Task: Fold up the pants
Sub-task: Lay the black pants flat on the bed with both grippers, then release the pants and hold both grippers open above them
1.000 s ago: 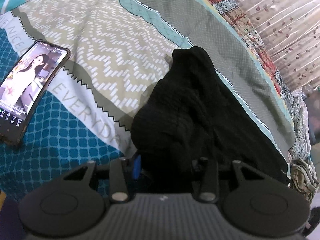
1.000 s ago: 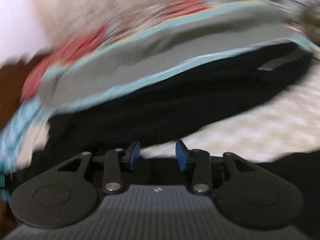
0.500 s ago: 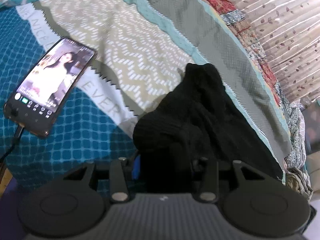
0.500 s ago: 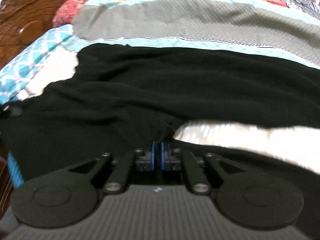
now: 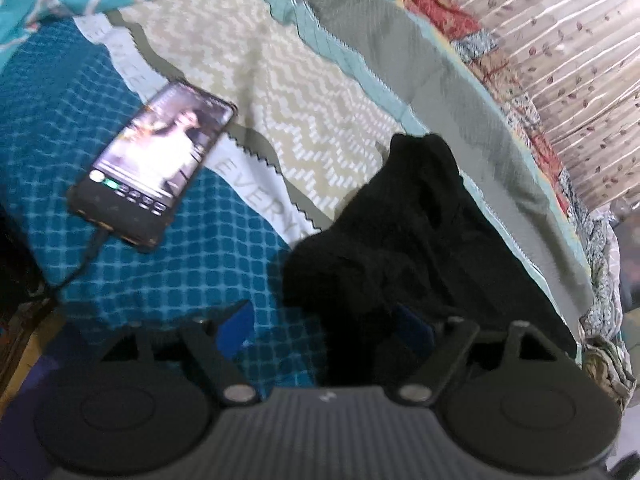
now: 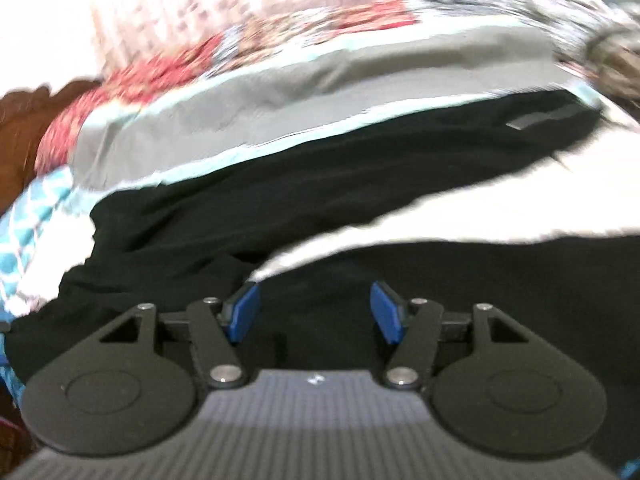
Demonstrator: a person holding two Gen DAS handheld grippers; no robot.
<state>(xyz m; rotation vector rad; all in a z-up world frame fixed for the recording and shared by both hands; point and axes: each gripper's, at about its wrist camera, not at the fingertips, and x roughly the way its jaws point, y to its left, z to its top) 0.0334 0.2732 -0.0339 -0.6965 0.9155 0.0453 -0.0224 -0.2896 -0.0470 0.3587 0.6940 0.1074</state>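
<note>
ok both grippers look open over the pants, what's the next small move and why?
Probably bring the right gripper down and close it on the black fabric pants directly beneath. Its blue pads stand apart, having just opened, with nothing pinched. The left gripper has also just opened, cloth lying loose by one pad, so neither holds an edge, and the pants lie bunched on the patterned bedspread.

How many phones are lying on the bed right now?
1. A single phone lies screen-up and lit on the blue checked part of the bedspread, left of the black pants, cable plugged in. The pants could hide something beneath them.
</note>
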